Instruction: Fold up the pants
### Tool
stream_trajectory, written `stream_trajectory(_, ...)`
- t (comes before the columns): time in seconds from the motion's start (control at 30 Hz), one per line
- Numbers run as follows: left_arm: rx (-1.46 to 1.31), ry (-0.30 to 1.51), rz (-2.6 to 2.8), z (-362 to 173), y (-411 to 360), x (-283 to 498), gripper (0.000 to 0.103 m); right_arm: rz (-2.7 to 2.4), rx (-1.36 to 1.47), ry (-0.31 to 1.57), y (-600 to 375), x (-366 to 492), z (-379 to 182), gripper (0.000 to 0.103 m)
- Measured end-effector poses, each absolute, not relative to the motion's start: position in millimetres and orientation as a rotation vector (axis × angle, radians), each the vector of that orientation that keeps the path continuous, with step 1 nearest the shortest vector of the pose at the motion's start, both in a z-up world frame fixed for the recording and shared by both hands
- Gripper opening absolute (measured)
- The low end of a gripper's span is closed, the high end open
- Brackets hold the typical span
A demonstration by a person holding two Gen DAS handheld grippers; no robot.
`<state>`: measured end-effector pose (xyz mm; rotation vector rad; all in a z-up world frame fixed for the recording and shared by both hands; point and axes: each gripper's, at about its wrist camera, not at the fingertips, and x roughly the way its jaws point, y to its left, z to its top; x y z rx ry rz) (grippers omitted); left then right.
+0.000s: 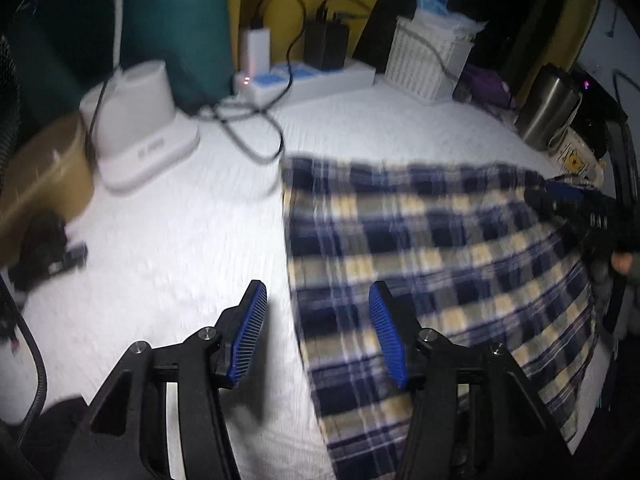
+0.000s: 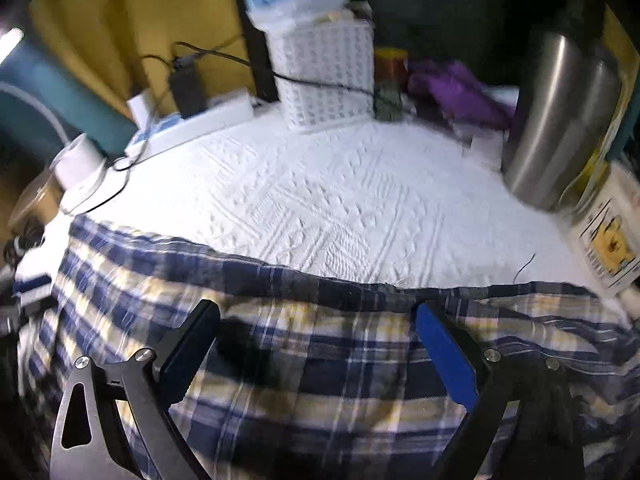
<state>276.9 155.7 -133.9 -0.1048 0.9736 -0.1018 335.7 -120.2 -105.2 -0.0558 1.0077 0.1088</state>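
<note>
The blue, navy and yellow plaid pants (image 1: pixel 432 248) lie flat on the white quilted cover (image 1: pixel 180 240). My left gripper (image 1: pixel 320 334) is open above their left edge. Its left pad (image 1: pixel 252 332) is over bare cover and its right pad (image 1: pixel 388 336) over the plaid, with nothing pinched. In the right wrist view the pants (image 2: pixel 328 372) fill the lower half, their far edge running across the cover (image 2: pixel 320 200). My right gripper (image 2: pixel 320 344) hangs open over the fabric, holding nothing. It also shows in the left wrist view as the dark right gripper (image 1: pixel 576 208) at the pants' far right corner.
Along the back stand a white lattice basket (image 2: pixel 328 76), a power strip (image 1: pixel 320 76) with chargers and loose cables (image 1: pixel 248 128), and a white dock (image 1: pixel 136 120). A steel tumbler (image 2: pixel 560 120) and a labelled bottle (image 2: pixel 612 236) are at the right. A brown box (image 1: pixel 44 172) sits at the left.
</note>
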Motion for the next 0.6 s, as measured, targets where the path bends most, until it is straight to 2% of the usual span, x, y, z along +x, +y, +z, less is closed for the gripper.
stream_trajectory(0.27,-0.125,0.952,-0.099,-138,162,274,0.053,0.064,-0.068,1.033,-120,348,-116,0.099)
stream_trajectory(0.6,-0.148,0.939,-0.064,-124,169,257,0.053,0.056,-0.063,1.012,-120,329,-104,0.099)
